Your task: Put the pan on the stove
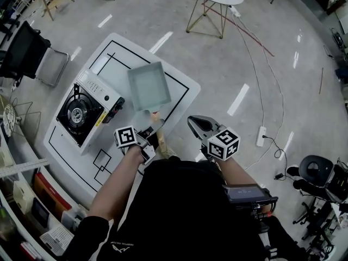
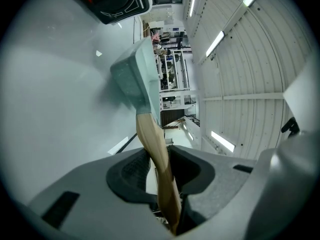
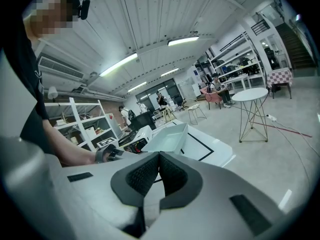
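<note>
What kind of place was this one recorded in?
Probably a lab or workshop hall, not a kitchen: the stove sits on a line-marked table, a power strip lies on the floor, and shelves line one side.

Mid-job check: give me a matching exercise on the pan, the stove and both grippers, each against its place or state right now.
1 pan
2 stove
3 left gripper
4 right gripper

a jaws together, nothing between
b burner bare
c shut on the wooden handle
d beside the stove, not on it

Pairs: 1-d; 2-b; 3-c; 4-a
</note>
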